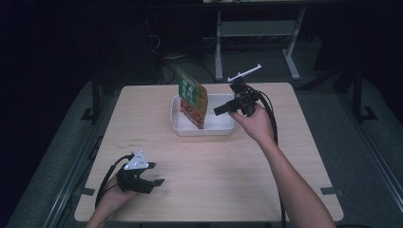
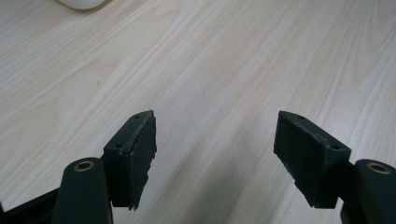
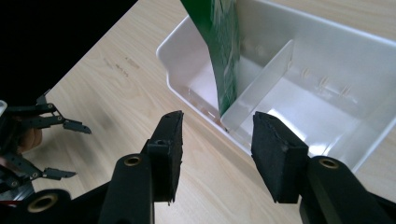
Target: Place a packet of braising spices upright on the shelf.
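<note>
You have bare worktop [image 1: 228, 171] between the two hands, wide enough to pass a gripper across. Ahead, the white bin [image 1: 223, 127] blocks the centre; its inner divider [image 3: 261, 79] splits it, and the tilted green packet [image 1: 192, 97] fills the left compartment, leaving the right one free.

Dark room; light wood table [image 1: 204, 185], grey floor [image 1: 361, 156], white desk frame [image 1: 256, 31] behind

Packet [image 1: 193, 97] upright in tray's [image 1: 223, 127] left compartment, against the divider [image 3: 261, 79], mid-table [image 1: 214, 180].
</note>
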### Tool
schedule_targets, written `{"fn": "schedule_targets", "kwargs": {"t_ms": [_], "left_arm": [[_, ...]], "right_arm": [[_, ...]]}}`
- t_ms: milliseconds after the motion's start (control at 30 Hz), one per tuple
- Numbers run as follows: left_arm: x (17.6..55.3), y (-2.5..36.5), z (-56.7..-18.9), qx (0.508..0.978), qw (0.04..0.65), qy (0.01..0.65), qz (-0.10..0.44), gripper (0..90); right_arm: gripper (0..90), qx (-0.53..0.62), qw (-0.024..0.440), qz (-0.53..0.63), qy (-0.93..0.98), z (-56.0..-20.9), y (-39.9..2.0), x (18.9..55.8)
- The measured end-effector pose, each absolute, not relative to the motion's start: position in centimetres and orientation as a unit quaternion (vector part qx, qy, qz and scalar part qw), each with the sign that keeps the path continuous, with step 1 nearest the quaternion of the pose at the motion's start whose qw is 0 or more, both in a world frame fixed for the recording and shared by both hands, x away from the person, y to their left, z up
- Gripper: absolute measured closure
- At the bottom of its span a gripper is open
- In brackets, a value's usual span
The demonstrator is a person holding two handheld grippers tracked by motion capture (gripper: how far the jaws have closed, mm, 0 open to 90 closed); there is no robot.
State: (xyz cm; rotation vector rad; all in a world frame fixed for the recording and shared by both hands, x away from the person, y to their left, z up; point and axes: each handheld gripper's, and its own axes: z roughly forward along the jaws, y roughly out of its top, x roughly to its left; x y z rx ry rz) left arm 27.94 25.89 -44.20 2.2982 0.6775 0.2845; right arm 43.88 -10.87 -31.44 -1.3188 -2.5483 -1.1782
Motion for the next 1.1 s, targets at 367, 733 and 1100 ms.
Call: {"fn": "schedule_targets", "kwargs": {"t_ms": [367, 733, 1100], "left_arm": [[28.0, 25.8, -44.3, 0.890, 0.356, 0.263, 0.110, 28.7], [27.9, 25.8, -44.3, 0.888, 0.358, 0.266, 0.111, 28.5], [27.9, 25.8, -44.2, 0.889, 0.357, 0.264, 0.113, 28.4]], "right_arm": [[50.9, -0.436, 0.032, -0.380, -0.816, -33.2, -13.0, 42.8], [49.2, -0.442, 0.034, -0.376, -0.814, -34.1, -14.7, 41.7], [47.8, -0.444, 0.035, -0.380, -0.811, -35.2, -16.3, 40.2]]}}
